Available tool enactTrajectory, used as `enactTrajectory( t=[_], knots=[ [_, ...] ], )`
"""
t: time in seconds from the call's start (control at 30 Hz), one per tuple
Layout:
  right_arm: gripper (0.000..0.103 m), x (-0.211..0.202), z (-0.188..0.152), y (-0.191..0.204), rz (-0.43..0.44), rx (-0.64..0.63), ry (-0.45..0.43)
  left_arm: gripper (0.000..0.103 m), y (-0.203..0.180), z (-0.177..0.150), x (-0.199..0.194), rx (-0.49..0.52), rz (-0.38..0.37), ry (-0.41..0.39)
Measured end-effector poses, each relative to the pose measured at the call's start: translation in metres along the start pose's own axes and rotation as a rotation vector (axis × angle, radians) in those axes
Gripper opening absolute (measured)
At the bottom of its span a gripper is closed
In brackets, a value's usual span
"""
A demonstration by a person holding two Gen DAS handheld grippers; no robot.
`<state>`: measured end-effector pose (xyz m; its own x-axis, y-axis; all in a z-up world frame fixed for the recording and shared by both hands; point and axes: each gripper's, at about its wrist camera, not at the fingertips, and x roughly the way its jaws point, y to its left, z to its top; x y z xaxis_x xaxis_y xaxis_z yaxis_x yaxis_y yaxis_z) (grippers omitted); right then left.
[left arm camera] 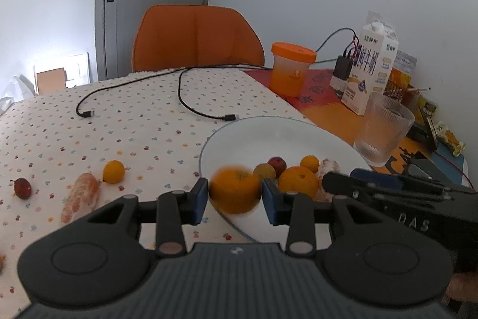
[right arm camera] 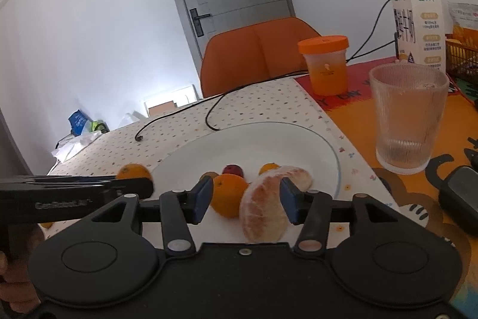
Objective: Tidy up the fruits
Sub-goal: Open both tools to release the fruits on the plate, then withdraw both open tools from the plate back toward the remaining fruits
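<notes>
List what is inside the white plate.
The white plate holds an orange, a red fruit, a small orange fruit and a peeled segment. The tongs cover its near edge.

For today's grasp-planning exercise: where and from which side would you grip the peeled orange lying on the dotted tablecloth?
Take the peeled orange across its narrow middle, coming from above with the jaws spanning its short width. It lies lengthwise on the tablecloth, so its long sides are exposed. The small orange nearby leaves room. Squeeze gently; the bare segments look soft.
</notes>
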<state>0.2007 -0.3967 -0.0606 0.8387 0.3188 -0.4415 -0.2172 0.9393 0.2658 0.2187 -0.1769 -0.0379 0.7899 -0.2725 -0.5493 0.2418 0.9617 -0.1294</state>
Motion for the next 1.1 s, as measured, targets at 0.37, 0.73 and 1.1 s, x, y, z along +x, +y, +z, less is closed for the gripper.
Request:
enactTrajectory(
  t=[0.37,0.73,1.1],
  knots=[
    [0.051,0.0,0.001,0.022,0.043,-0.032,0.014,0.052,0.029,-0.001,-0.025,-0.054,0.061,-0.028],
    [0.065,0.006,-0.003,0.047,0.072,-0.072,0.033,0.075,0.069,-0.018,-0.055,-0.104,0.162,-0.036],
    [0.101,0.002,-0.003,0.073,0.112,-0.101,0.013,0.089,0.1,-0.03,-0.081,-0.135,0.239,-0.053]
  ],
)
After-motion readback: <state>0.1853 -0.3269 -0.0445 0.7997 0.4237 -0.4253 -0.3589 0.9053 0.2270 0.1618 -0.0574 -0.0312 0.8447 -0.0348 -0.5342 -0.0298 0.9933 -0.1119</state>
